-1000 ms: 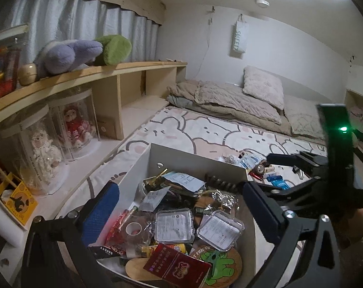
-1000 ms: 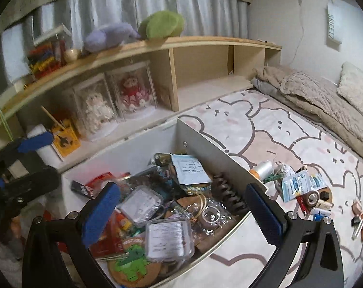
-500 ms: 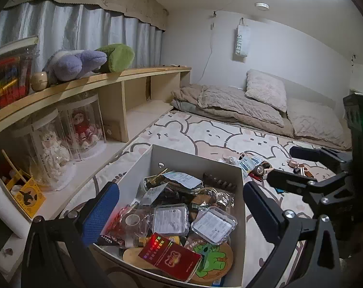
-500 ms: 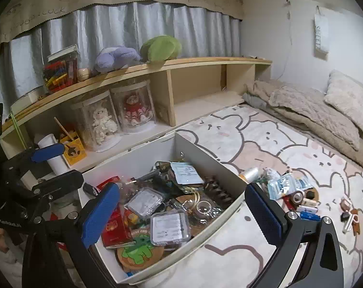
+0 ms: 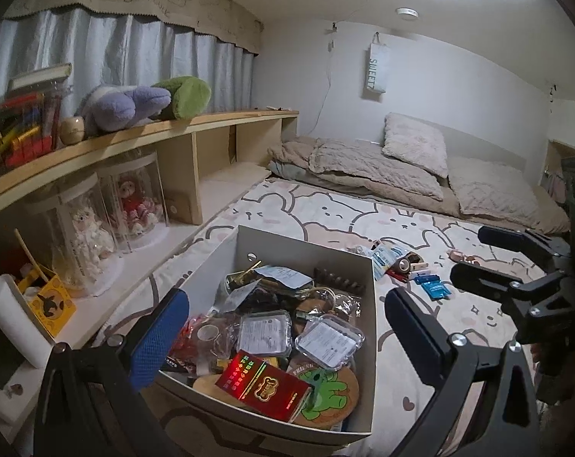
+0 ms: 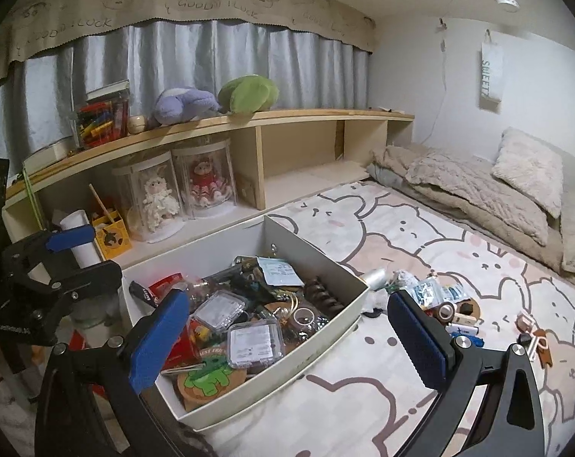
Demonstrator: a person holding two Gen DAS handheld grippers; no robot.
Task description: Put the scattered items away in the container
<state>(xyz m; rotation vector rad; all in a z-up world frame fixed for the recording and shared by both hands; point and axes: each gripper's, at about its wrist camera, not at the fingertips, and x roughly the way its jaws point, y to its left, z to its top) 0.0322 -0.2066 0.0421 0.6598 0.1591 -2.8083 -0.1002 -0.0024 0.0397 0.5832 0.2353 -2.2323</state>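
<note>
A white open box stands on the patterned bed sheet, filled with packets, clear cases, a red pack and a green frog coaster. Several small scattered items lie on the sheet to the box's right: blue packets, tape rolls, small tubes. My left gripper is open and empty, above the box's near end; it also shows in the right wrist view. My right gripper is open and empty, above the box's right wall; it also shows in the left wrist view.
A wooden shelf runs along the left with plush toys, and two doll cases stand below it. Folded blankets and pillows lie at the far end of the bed. A hair clip lies far right on the sheet.
Both grippers have risen and pulled back from the box, so more of the room shows. Both stay open and empty.
</note>
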